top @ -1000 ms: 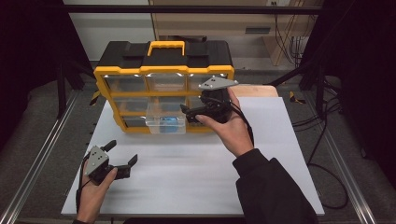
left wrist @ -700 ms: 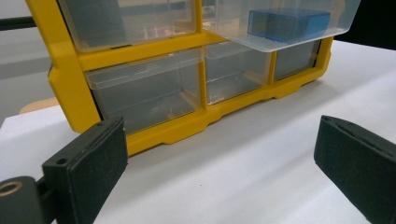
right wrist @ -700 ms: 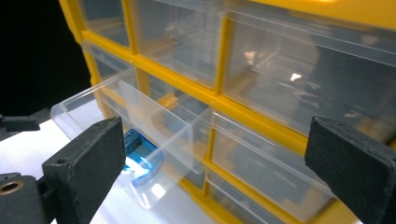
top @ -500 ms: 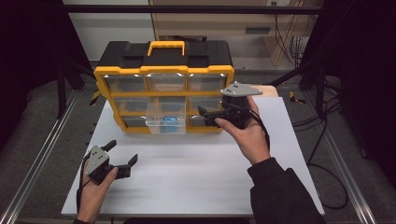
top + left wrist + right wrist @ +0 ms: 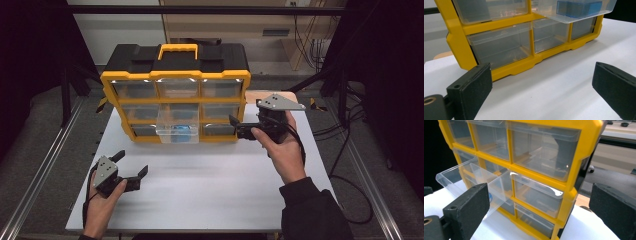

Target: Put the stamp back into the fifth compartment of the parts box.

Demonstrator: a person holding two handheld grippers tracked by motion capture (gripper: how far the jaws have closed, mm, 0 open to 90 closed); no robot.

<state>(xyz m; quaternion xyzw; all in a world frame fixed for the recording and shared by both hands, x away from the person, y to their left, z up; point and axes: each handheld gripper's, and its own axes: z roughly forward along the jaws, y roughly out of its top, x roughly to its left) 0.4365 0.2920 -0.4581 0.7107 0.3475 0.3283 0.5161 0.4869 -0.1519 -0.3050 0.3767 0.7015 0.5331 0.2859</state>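
A yellow and black organizer (image 5: 175, 85) with clear drawers stands at the back of the white table. Its centre drawer (image 5: 177, 132) in the middle row is pulled out and holds a blue block (image 5: 182, 129). My right gripper (image 5: 237, 128) is open and held by a hand beside the organizer's right end, with nothing between its jaws. In the right gripper view the organizer (image 5: 579, 157) and the open drawer (image 5: 474, 180) lie ahead of the right gripper (image 5: 539, 212). My left gripper (image 5: 131, 163) rests open at the front left. Its own view faces the organizer (image 5: 456, 37) and blue block (image 5: 579, 7).
The white table top (image 5: 210, 190) spreads in front of the organizer. A metal rail (image 5: 45, 170) runs along the left side, and cables (image 5: 345, 145) hang off the right. A wooden board (image 5: 260, 95) shows behind the right hand.
My right gripper has moved to the right, from the front of the organizer's middle to its right end. The drawer stays pulled out. The left gripper has not moved.
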